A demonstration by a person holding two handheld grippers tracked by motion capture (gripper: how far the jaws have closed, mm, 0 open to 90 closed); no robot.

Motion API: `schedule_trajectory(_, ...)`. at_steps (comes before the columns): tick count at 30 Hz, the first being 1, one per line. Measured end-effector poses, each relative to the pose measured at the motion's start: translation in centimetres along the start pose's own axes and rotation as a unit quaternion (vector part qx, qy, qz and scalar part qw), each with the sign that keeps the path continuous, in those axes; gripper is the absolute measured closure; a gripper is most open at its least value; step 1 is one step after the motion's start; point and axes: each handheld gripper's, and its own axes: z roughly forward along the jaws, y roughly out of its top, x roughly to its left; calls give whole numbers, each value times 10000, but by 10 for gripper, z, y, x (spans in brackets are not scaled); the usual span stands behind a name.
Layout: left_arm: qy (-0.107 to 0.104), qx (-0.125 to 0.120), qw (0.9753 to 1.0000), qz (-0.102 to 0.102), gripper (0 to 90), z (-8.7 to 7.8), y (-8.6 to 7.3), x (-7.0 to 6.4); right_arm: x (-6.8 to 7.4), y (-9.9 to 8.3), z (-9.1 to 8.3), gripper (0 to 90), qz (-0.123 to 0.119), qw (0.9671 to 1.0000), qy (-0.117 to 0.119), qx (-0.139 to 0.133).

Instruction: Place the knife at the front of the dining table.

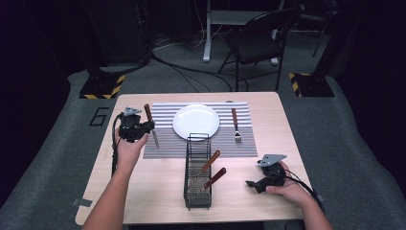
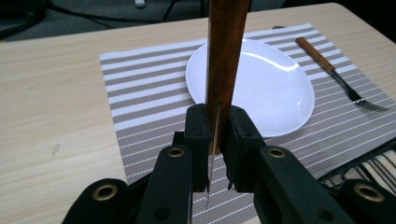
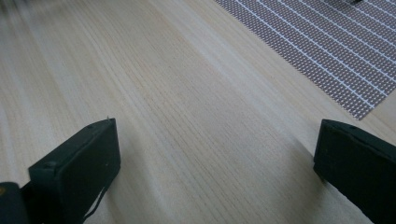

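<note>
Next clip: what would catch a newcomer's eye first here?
The left tongs grip a wooden-handled steel knife above the striped placemat's left edge. A round white plate sits mid-mat, a wooden-handled fork to its right. Nearer, a black wire basket holds two more wooden-handled utensils.

Overhead view; two close table-level views
</note>
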Motion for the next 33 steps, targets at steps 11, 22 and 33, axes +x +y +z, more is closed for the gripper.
schedule_trajectory(11,50,218,9997,7,804,26,-5,4,0,0,0,0,0,10000,3,3)
schedule_trajectory(22,95,219,9997,-45,804,47,-1,6,0,0,0,0,-1,10000,3,5)
schedule_trajectory(33,48,110,9980,-616,804,69,0,21,0,0,0,0,1,10000,0,0)
